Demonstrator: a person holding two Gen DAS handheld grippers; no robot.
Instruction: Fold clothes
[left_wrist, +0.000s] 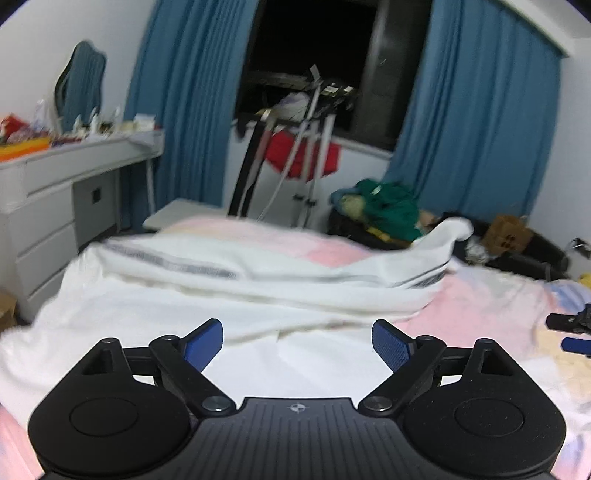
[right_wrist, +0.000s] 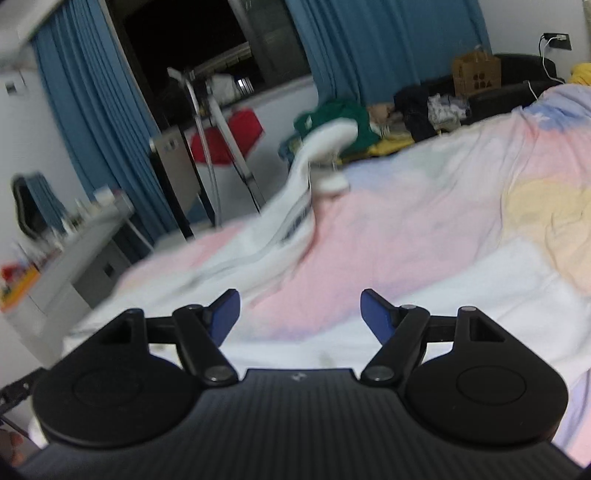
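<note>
- Left gripper (left_wrist: 297, 341): jaws spread wide, nothing between the blue pads, hanging just above the near white cloth.
- Right gripper (right_wrist: 299, 314): jaws also wide apart and empty; only bedspread shows under it.
- White garment (left_wrist: 229, 288) lies on the pastel bedspread (left_wrist: 491, 306), bunched in a thick fold with a dark-striped band along the far edge.
- Long axis runs across the left wrist view, left to right; the right end lifts into a raised flap (left_wrist: 448, 227) near the far bed edge.
- In the right wrist view the same garment (right_wrist: 291, 218) runs away from the camera toward the window, its tip curled up.
- Step, as I read it: between folds. Cloth is free of both hands, and the fold looks rough and uneven.
- Next move likely calls for fresh grips on two corners or edge points of one end, one per gripper, then carrying that end over along the long axis.
- Both views motion-blurred; exact garment type and seams cannot be told.
- Clutter beyond the bed (green clothes pile (left_wrist: 391, 206), drying rack (left_wrist: 310, 122)) is well apart.
</note>
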